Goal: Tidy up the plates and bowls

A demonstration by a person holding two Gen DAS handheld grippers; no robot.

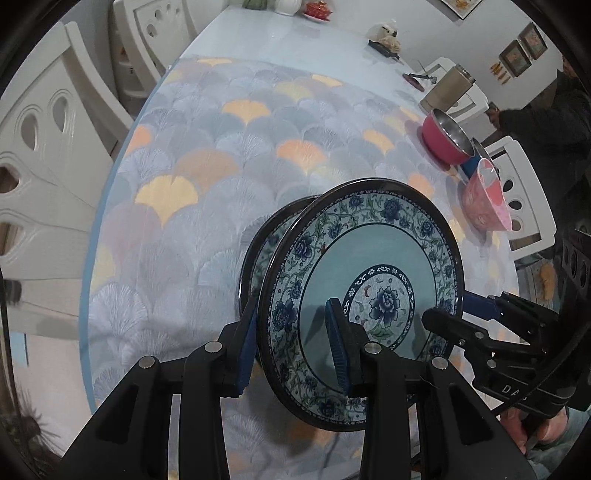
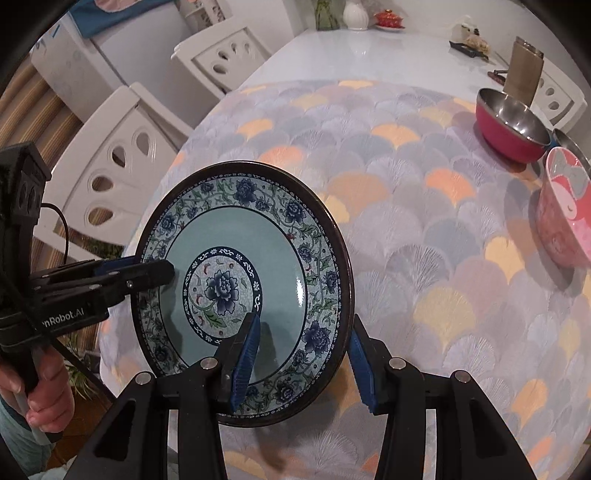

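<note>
A blue floral plate hangs tilted above the patterned tablecloth, held from two sides. Close behind it sits a second matching plate, hidden in the right wrist view. My left gripper is shut across both rims, one pad on the front face and one behind the back plate. On the opposite rim my right gripper is shut. A red steel-lined bowl, a blue bowl and a pink patterned bowl stand at the table's right edge.
White chairs line the left side and the right side. A tan tumbler, a small figure on a tray, a white vase and a red dish stand at the far end. A hand grips the left tool.
</note>
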